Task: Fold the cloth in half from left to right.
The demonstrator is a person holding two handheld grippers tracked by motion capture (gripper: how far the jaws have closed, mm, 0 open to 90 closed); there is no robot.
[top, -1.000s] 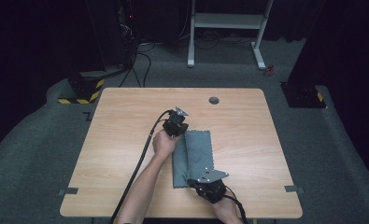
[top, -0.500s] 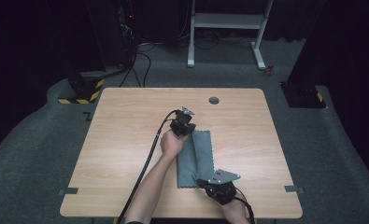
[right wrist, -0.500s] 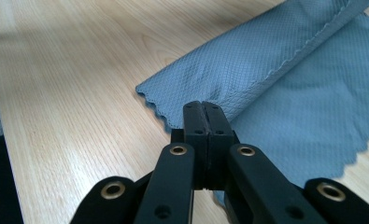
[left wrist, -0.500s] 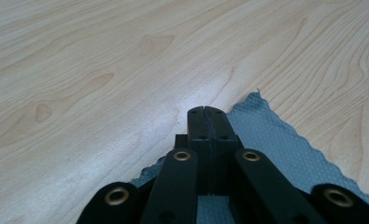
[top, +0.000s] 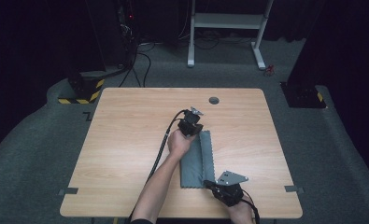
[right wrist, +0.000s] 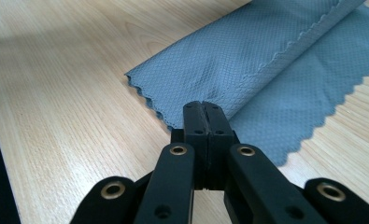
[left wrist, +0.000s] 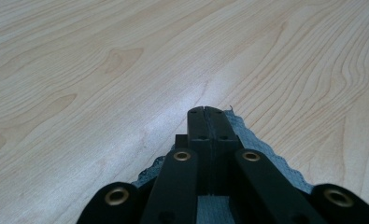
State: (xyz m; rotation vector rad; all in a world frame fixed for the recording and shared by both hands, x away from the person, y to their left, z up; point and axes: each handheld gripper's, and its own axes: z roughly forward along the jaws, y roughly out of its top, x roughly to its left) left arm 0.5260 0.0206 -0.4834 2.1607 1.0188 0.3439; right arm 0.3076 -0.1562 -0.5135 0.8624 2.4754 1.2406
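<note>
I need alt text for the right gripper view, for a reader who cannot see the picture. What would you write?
The right gripper, its two black jaws closed together, points at a grey-blue cloth with zigzag edges. The cloth lies folded lengthwise on a light wooden table, the upper layer covering only part of the lower one.

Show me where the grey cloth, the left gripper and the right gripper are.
grey cloth (top: 196,161): high view, middle of folded fabric.
left gripper (left wrist: 205,112): left gripper view, closed jaw tips.
right gripper (right wrist: 202,107): right gripper view, closed jaw tips.
</note>
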